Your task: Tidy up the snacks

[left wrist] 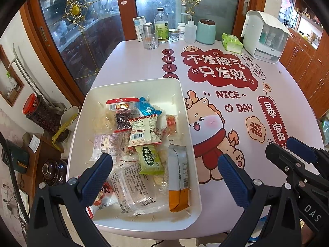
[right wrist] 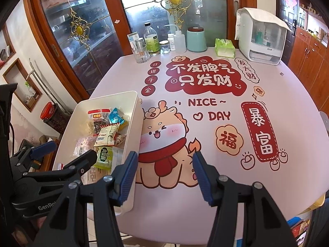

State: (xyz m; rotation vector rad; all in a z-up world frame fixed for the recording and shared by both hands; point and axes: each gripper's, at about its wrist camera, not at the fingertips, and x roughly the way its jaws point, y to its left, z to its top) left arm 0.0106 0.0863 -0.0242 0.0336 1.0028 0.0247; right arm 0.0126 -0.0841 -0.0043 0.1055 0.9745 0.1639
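In the left wrist view, the left gripper (left wrist: 164,177) hung spread and empty over the near end of the white bin (left wrist: 133,86), which sat at the table's (left wrist: 287,103) left edge, long axis running away from the near edge; the snack packets (left wrist: 141,144) lay directly below and ahead. In the right wrist view, the right gripper (right wrist: 165,177) stood parted, holding nothing, over bare tablecloth just right of the bin (right wrist: 135,123), so the left hand looked nearer
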